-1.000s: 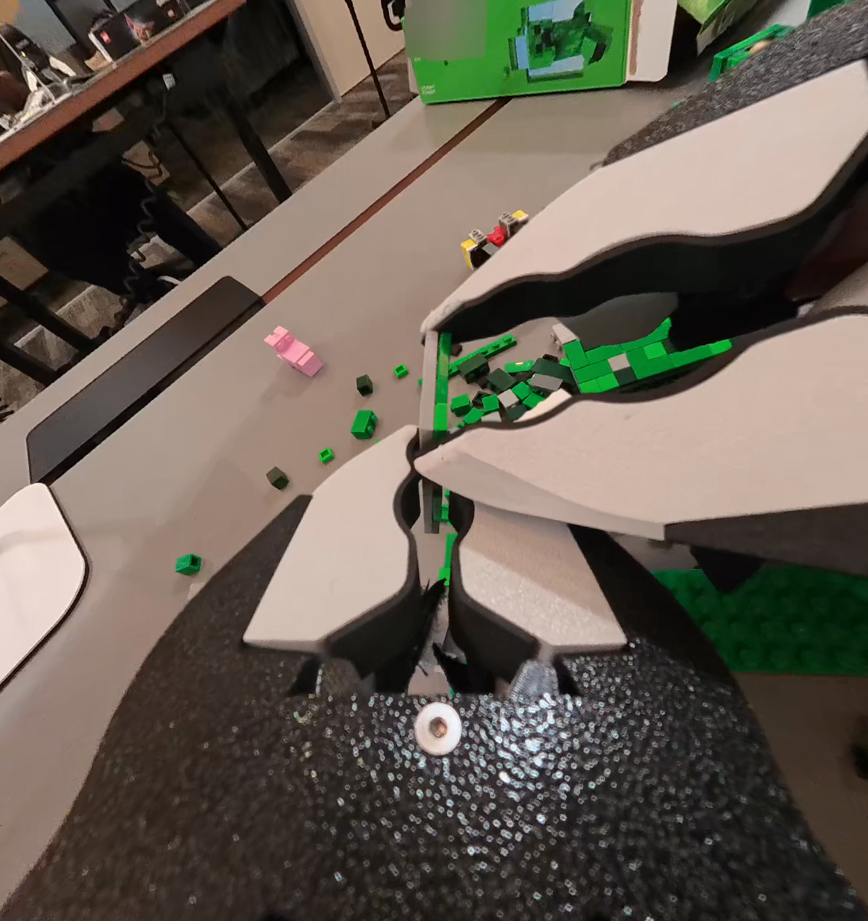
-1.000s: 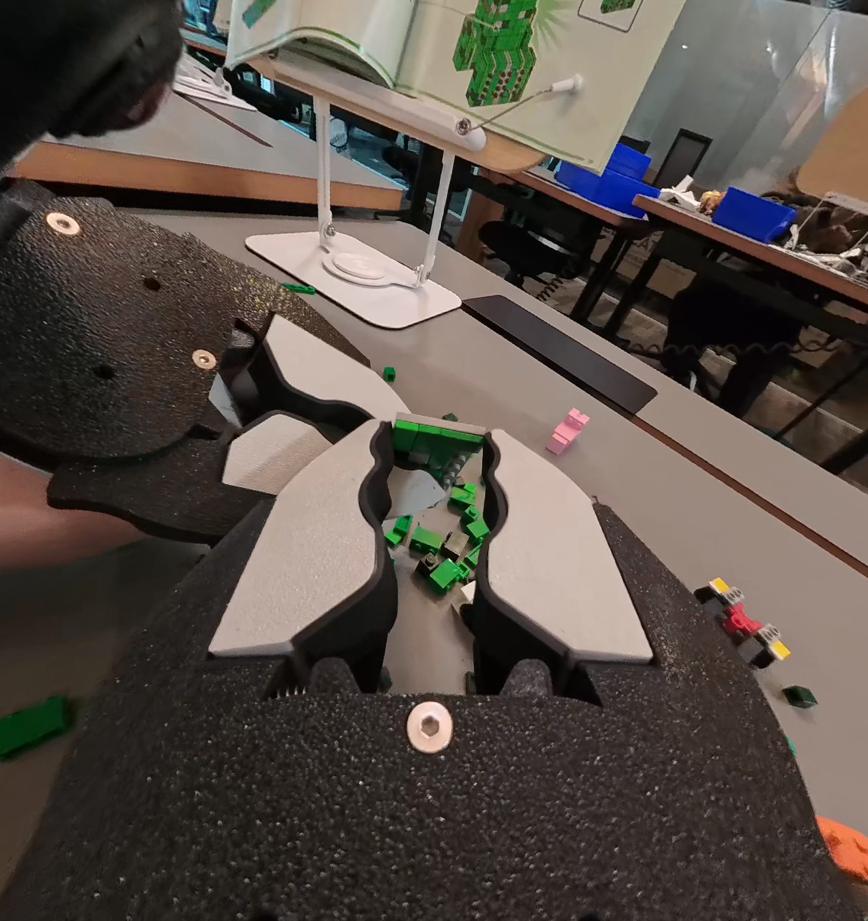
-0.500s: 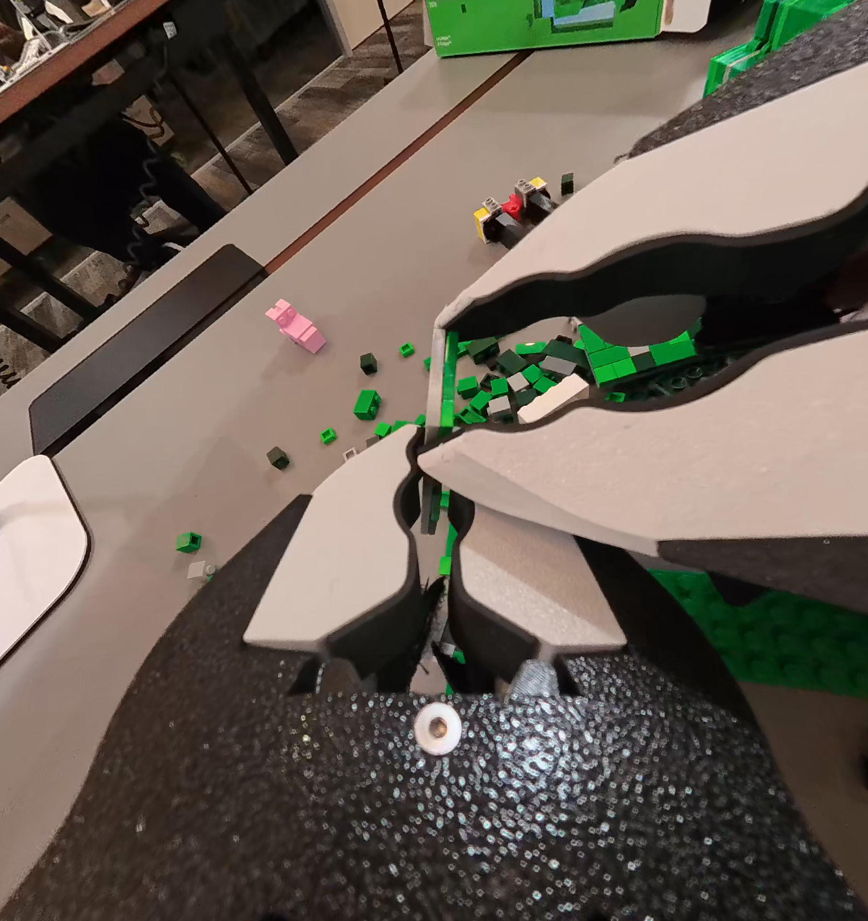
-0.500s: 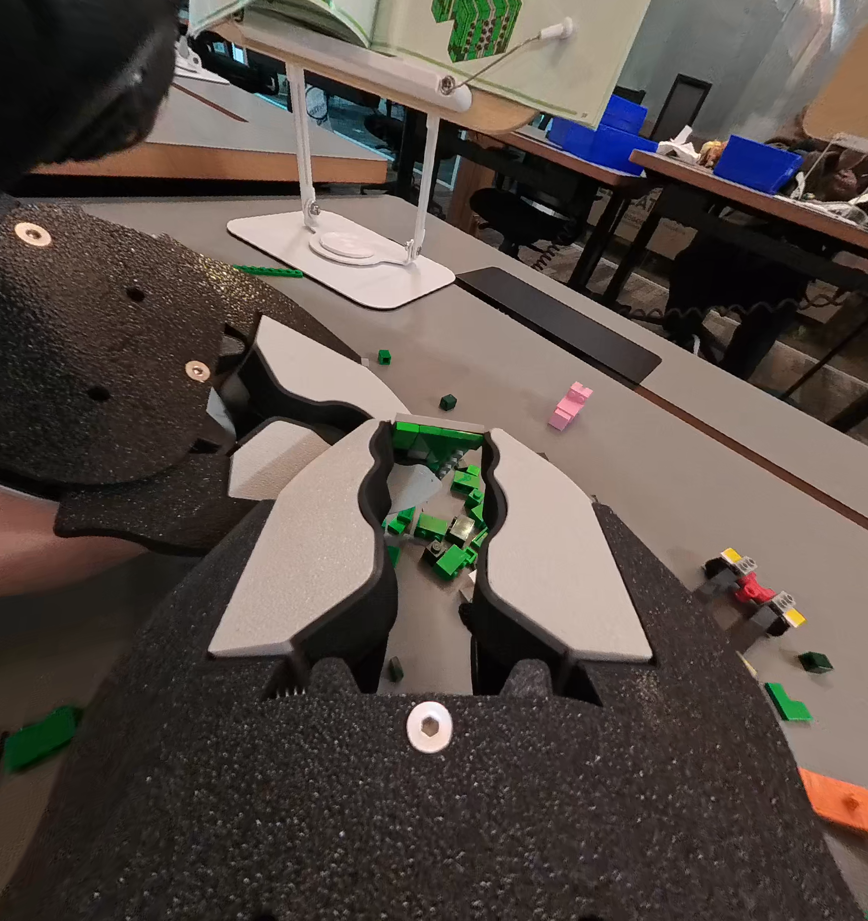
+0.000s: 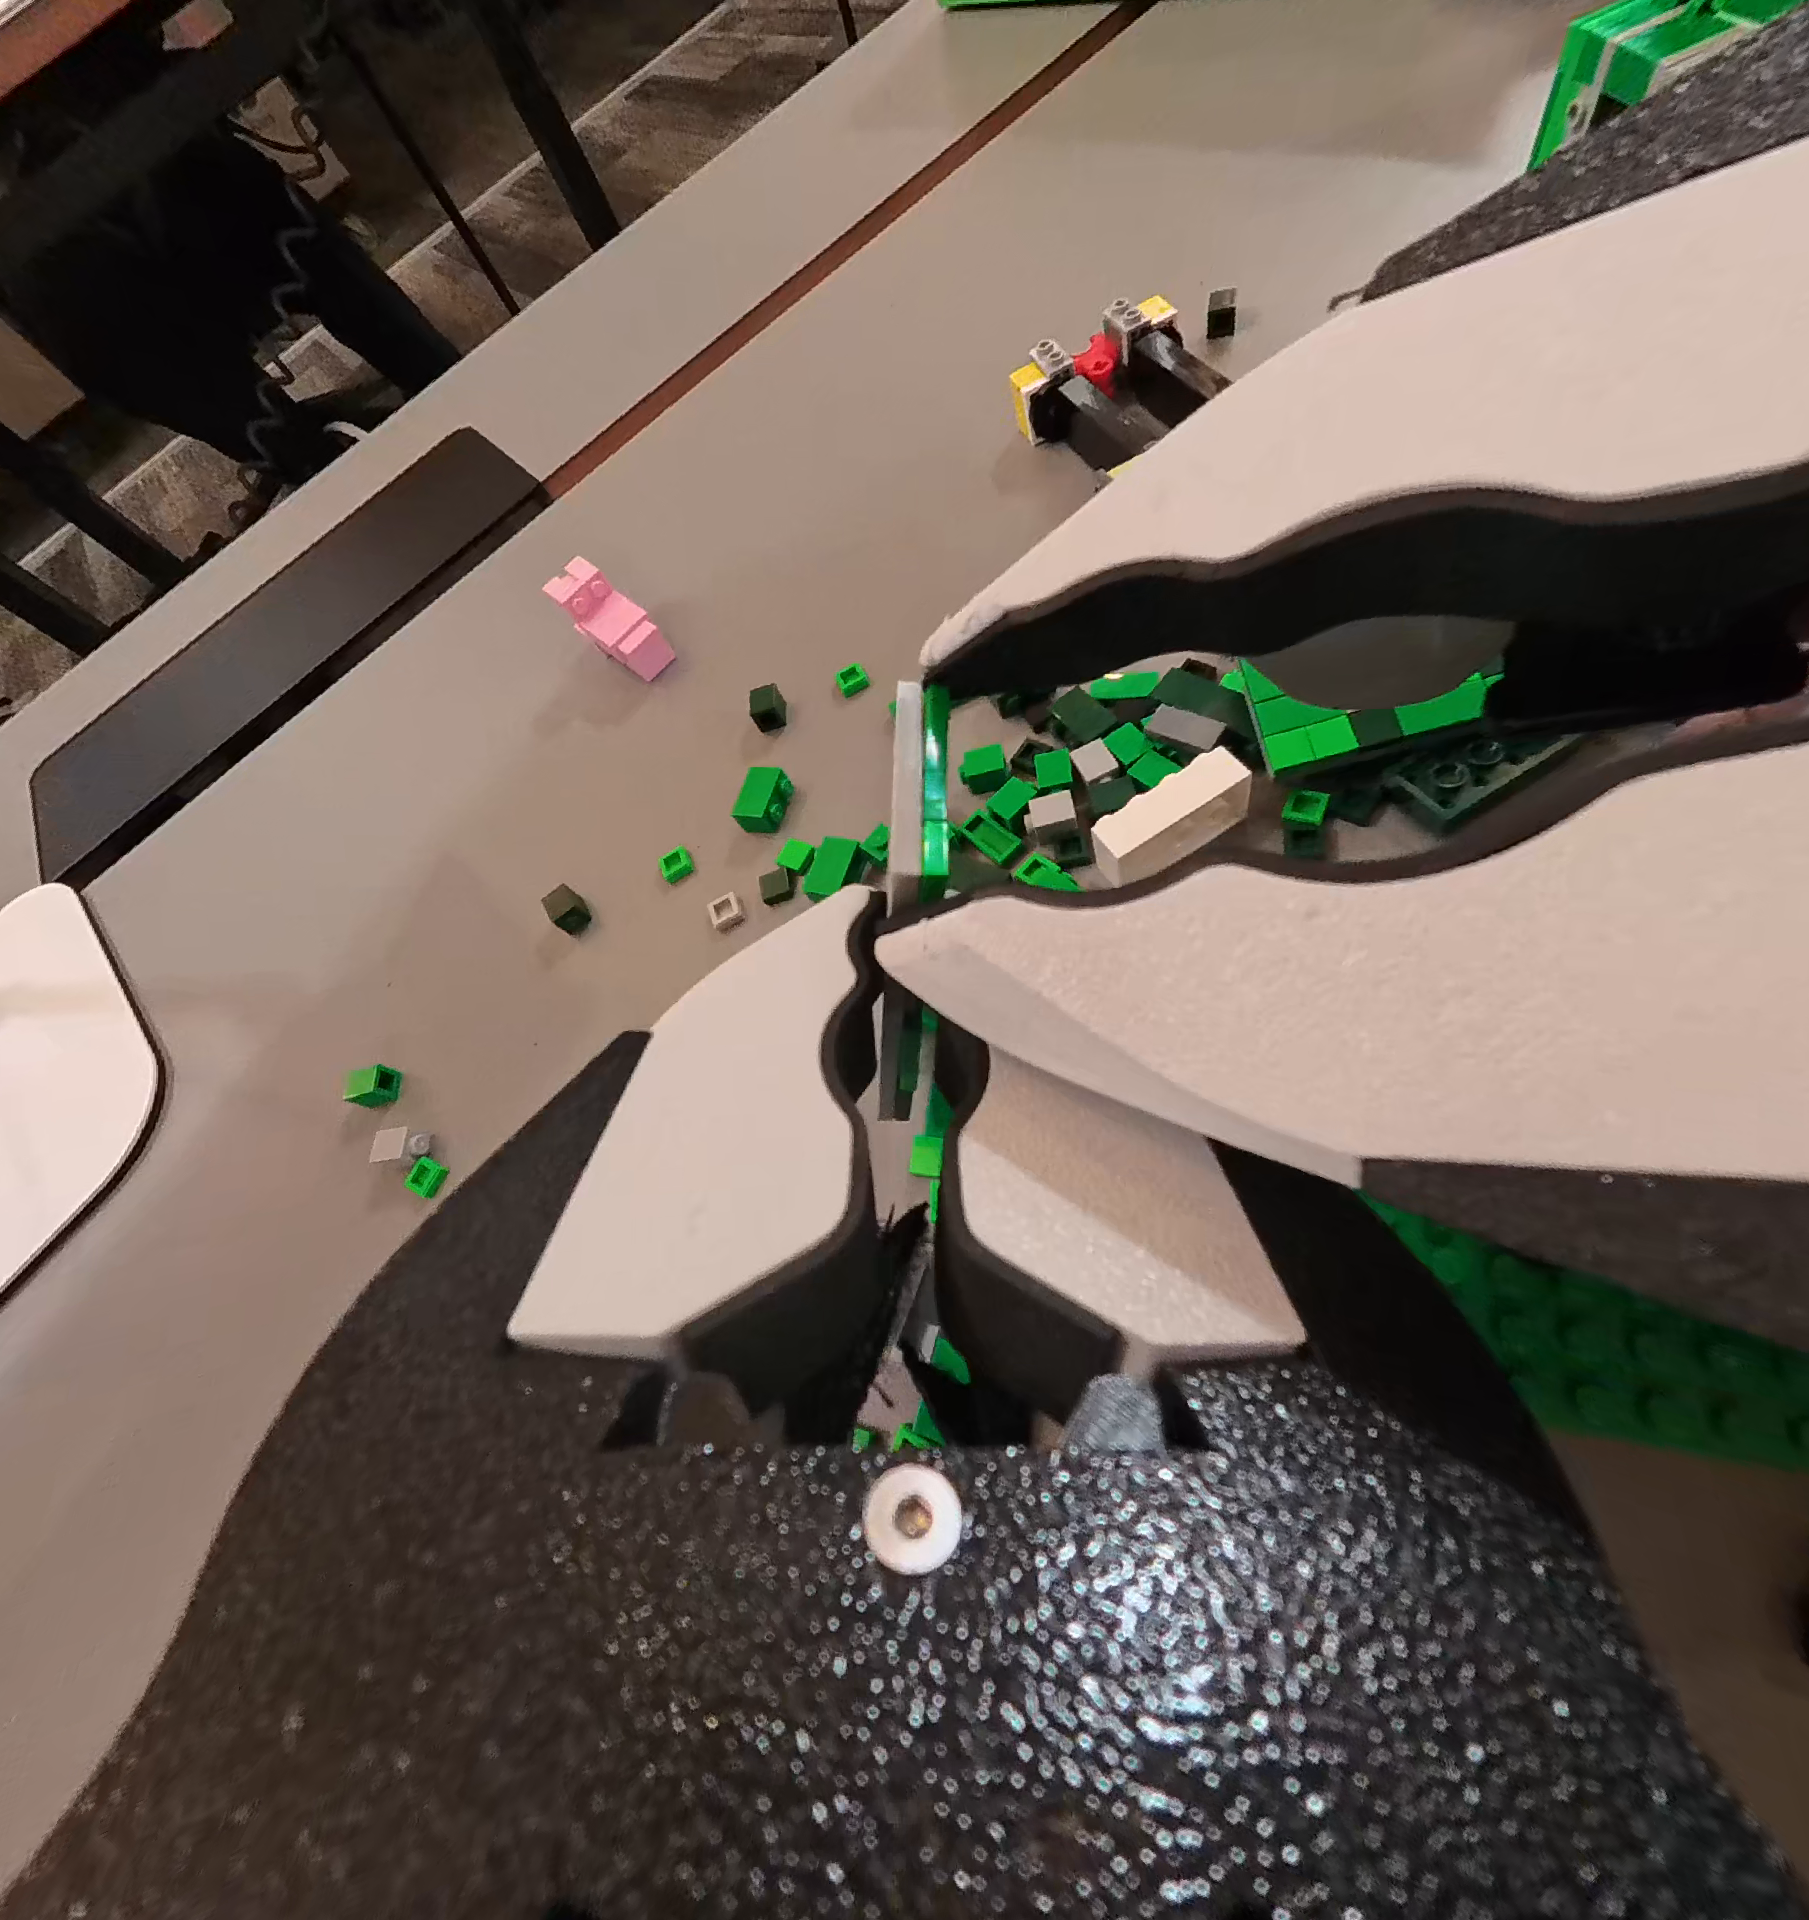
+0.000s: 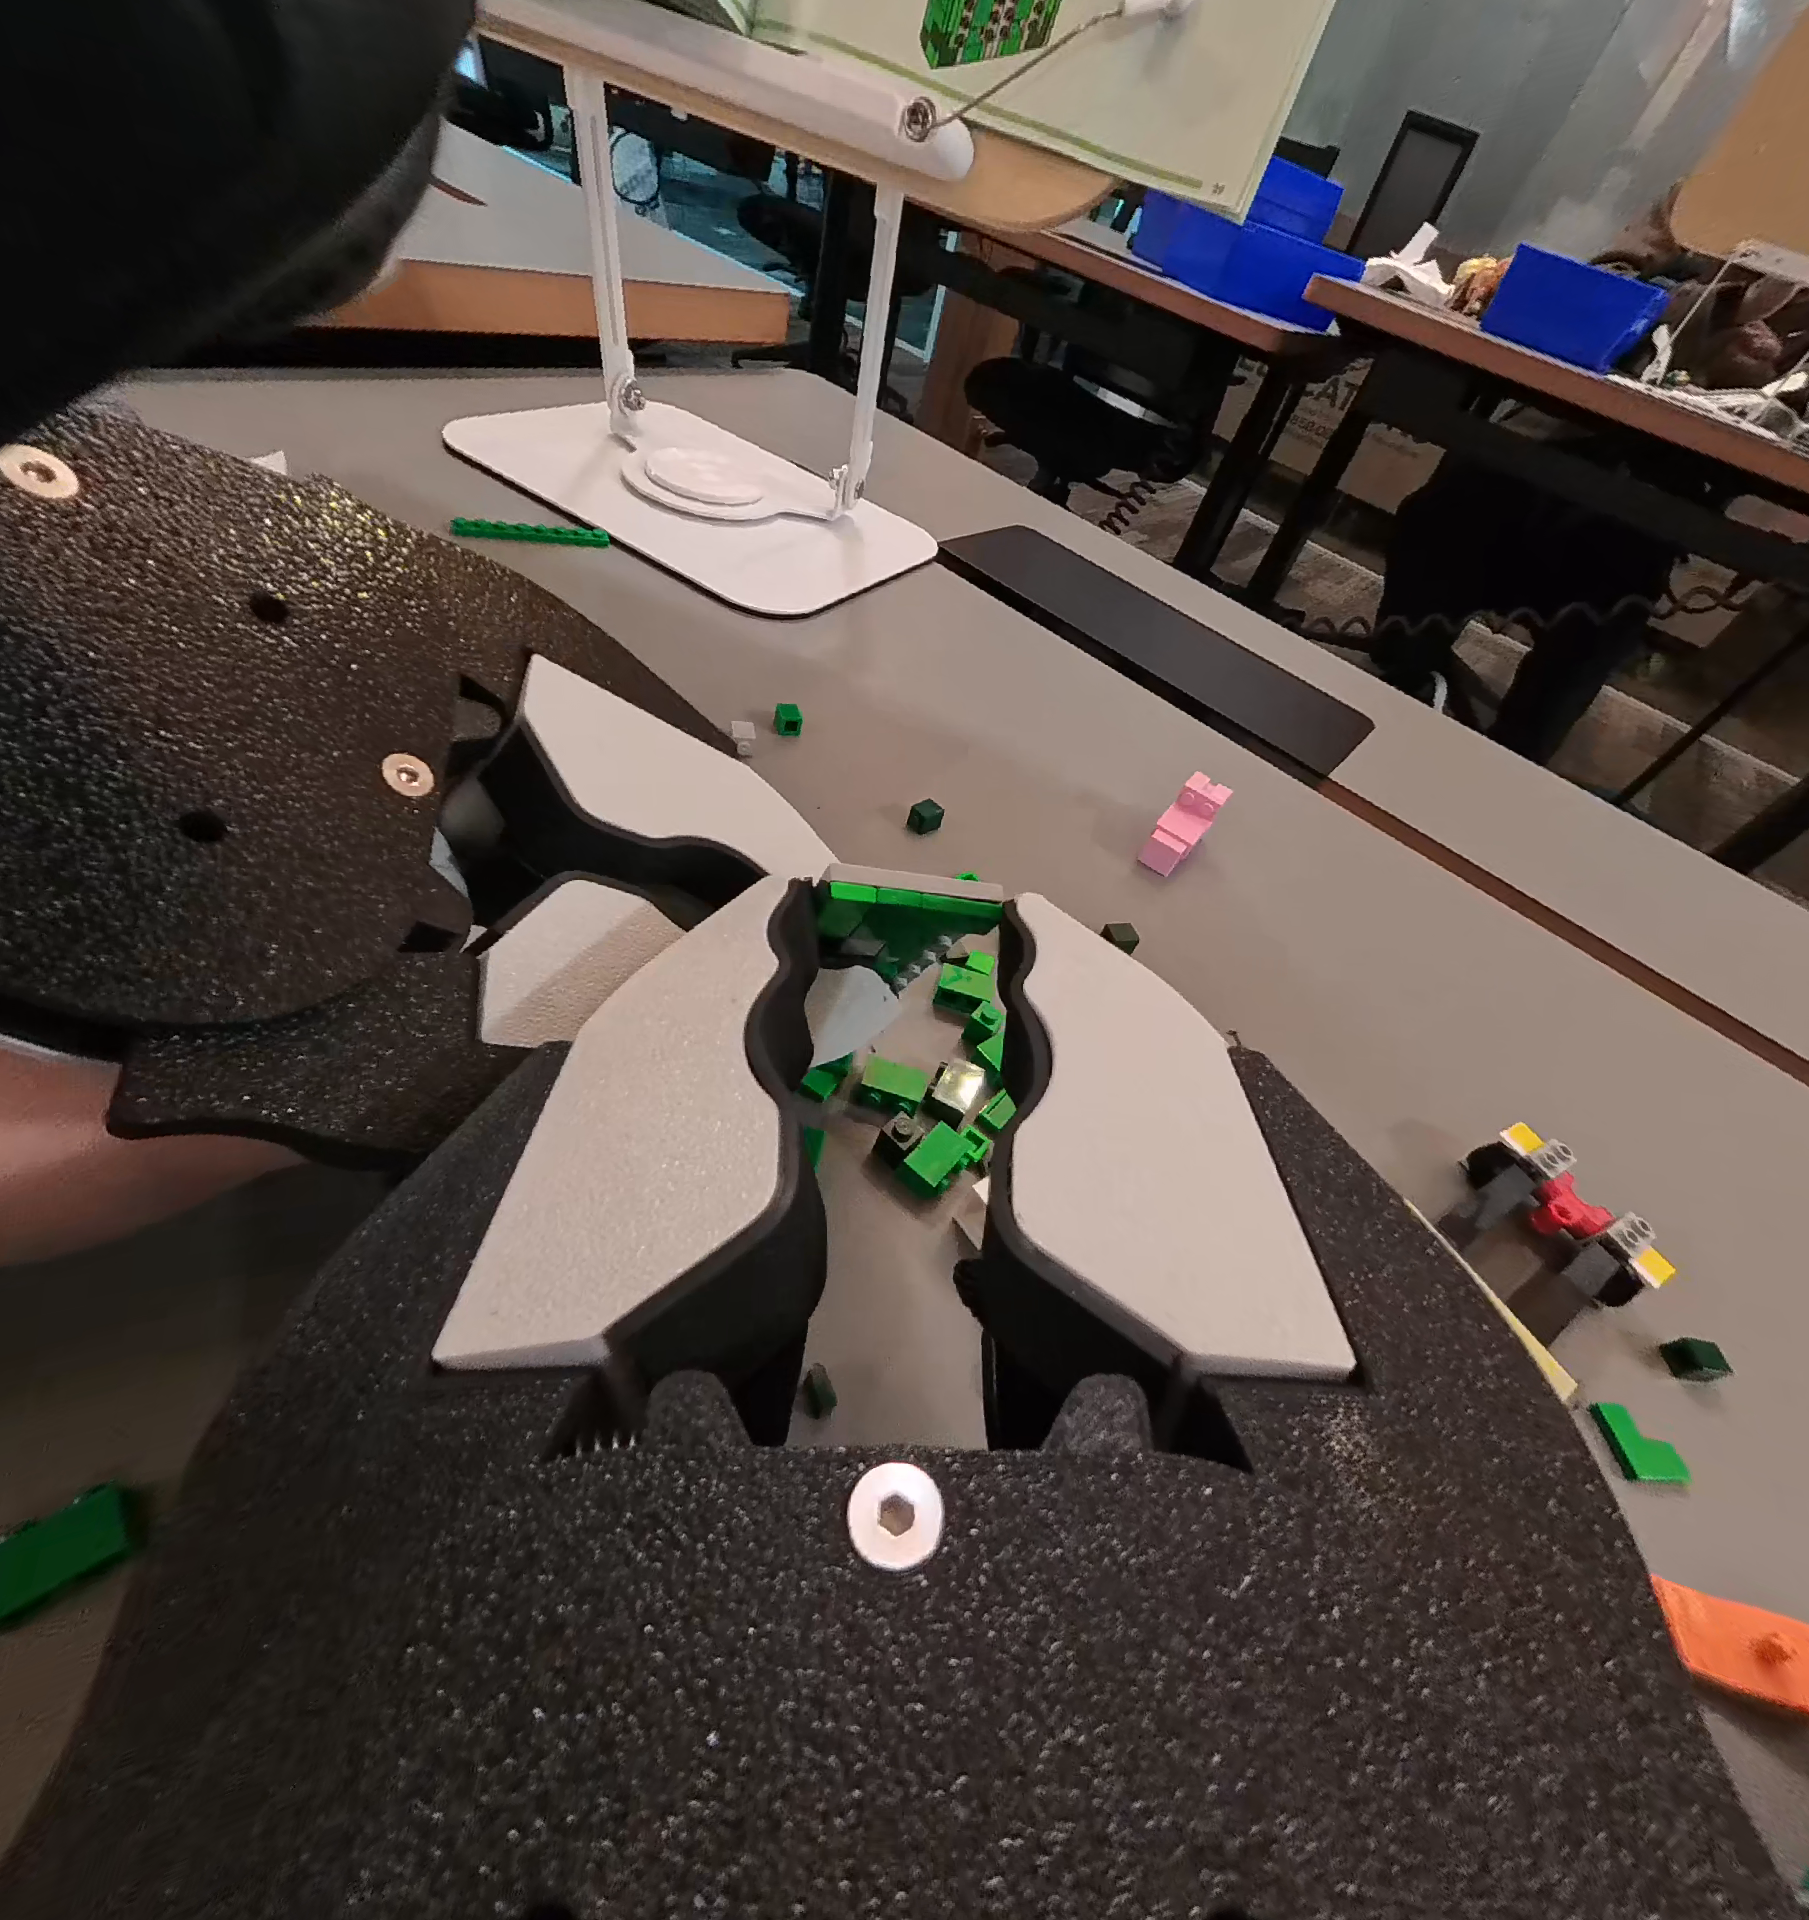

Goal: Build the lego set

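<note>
Both claws gripped one thin flat plate [image 5: 910,790] held on edge, a grey layer backed by bright green tiles. The left claw [image 5: 895,935] pinched its lower edge while the right claw [image 6: 905,899] clamped its ends. The plate hung above the loose green bricks [image 5: 1035,790] on the grey table [image 5: 360,831], near the pink pig [image 5: 609,618].

The left hand-held gripper [image 5: 900,935] has its two grey fingers drawn in close, clamped edge-on upon a thin grey-and-green plate assembly [image 5: 915,790] that stands between the tips. The right hand-held gripper [image 6: 905,899] comes in from 3 o'clock in the left wrist view, crossing just over the left one's tips, its fingers set wider and pressing the ends of the same piece. A bare forearm [image 6: 38,1143] shows at 9 o'clock behind the left tool, seemingly the holder's, though blurred.
</note>
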`<action>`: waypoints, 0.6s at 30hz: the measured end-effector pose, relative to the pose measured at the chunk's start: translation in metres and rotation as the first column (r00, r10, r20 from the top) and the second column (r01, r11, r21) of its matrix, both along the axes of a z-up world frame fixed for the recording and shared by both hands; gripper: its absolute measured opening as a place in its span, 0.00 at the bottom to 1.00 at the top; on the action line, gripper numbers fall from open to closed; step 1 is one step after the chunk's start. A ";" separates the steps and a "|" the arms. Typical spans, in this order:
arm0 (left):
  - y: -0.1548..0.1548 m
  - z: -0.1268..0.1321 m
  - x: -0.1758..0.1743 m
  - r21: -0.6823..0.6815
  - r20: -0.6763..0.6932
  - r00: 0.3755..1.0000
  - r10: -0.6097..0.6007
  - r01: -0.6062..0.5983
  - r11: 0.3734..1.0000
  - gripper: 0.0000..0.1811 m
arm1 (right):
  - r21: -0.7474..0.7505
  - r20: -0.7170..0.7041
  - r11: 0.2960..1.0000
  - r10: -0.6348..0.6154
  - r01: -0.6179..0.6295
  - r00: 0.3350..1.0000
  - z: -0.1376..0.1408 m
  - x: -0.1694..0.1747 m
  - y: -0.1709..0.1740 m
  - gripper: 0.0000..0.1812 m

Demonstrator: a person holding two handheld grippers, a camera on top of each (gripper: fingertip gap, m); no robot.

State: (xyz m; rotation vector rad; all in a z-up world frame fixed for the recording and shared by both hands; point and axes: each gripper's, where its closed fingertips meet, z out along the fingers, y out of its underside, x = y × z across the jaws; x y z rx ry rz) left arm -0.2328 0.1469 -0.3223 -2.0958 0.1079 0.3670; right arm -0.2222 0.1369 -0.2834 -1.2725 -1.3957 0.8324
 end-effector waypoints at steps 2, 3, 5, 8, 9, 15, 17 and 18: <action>0.000 0.001 0.001 0.009 0.000 1.000 -0.014 0.014 1.000 0.03 | -0.021 -0.017 1.000 0.013 -0.013 1.000 0.002 0.000 0.000 0.18; 0.001 0.002 0.001 0.015 0.004 1.000 -0.018 0.018 1.000 0.03 | -0.033 -0.022 0.999 0.019 -0.020 1.000 0.002 0.000 0.000 0.18; 0.002 0.003 0.004 0.031 -0.010 0.998 -0.058 0.058 0.998 0.03 | -0.059 -0.019 0.998 0.027 -0.028 0.999 0.002 0.001 -0.001 0.19; 0.002 0.007 0.005 0.054 -0.053 0.996 -0.076 0.079 0.995 0.03 | -0.111 -0.019 0.993 0.041 -0.043 0.999 0.002 0.002 0.000 0.23; 0.002 0.009 0.006 0.066 -0.056 0.995 -0.085 0.089 0.994 0.03 | -0.139 -0.024 0.988 0.061 -0.064 0.998 0.002 0.002 -0.001 0.22; 0.002 0.013 0.012 0.089 -0.003 0.990 -0.143 0.142 0.986 0.03 | -0.136 -0.047 0.985 0.102 -0.108 0.994 0.006 0.002 -0.006 0.18; 0.002 0.013 0.013 0.090 0.022 0.989 -0.146 0.143 0.986 0.03 | -0.118 -0.037 0.988 0.092 -0.096 0.995 0.006 0.002 -0.006 0.18; 0.002 0.013 0.013 0.087 0.033 0.990 -0.141 0.137 0.987 0.03 | -0.115 -0.028 0.989 0.086 -0.089 0.996 0.006 0.001 -0.006 0.18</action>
